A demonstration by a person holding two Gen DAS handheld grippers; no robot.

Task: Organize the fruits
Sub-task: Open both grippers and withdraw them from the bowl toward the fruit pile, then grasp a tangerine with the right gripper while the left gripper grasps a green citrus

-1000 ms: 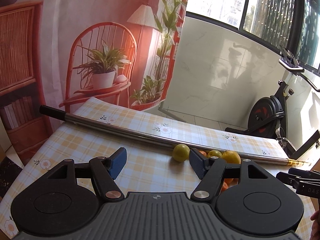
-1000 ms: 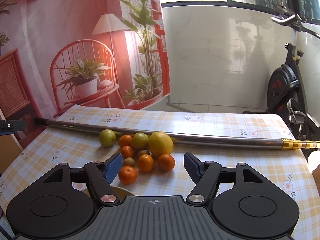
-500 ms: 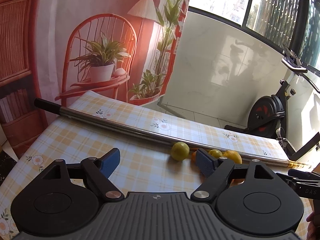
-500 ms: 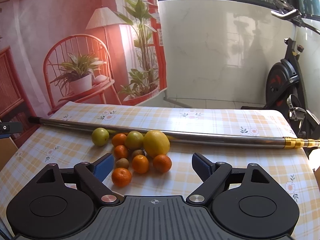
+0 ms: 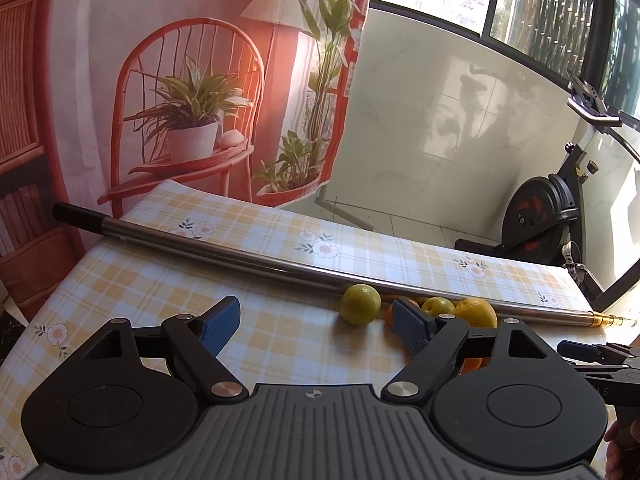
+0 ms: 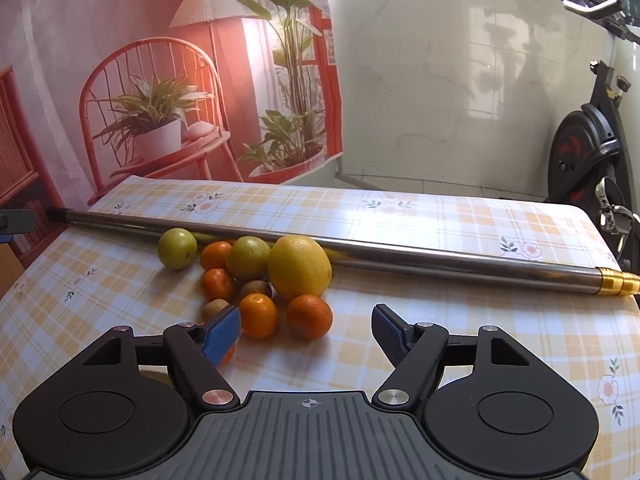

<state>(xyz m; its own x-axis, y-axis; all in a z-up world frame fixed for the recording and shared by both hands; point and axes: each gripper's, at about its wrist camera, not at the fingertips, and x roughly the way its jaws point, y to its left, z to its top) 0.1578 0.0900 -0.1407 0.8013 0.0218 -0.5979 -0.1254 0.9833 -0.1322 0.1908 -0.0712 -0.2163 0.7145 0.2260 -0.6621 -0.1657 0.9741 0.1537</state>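
A pile of fruit lies on the checked tablecloth against a metal pole (image 6: 400, 254). In the right wrist view it holds a big yellow lemon (image 6: 299, 267), two green fruits (image 6: 177, 248) (image 6: 248, 258), several small oranges (image 6: 309, 316) and two brown kiwis (image 6: 256, 290). My right gripper (image 6: 306, 332) hangs open just in front of the pile, nothing between its fingers. In the left wrist view my left gripper (image 5: 316, 322) is open too, left of the pile; a green fruit (image 5: 360, 304) sits just beyond its right finger, which hides most of the other fruit.
The long metal pole (image 5: 224, 248) crosses the table from left to right, ending in a gold tip (image 6: 616, 283). A printed backdrop of a chair and plants hangs behind. An exercise bike (image 5: 548, 216) stands right of the table. The other gripper's tip (image 5: 600, 354) shows at the right.
Both grippers have moved forward and nearer the fruit; their fingers stand wider apart than a second ago. The fruit has not moved.
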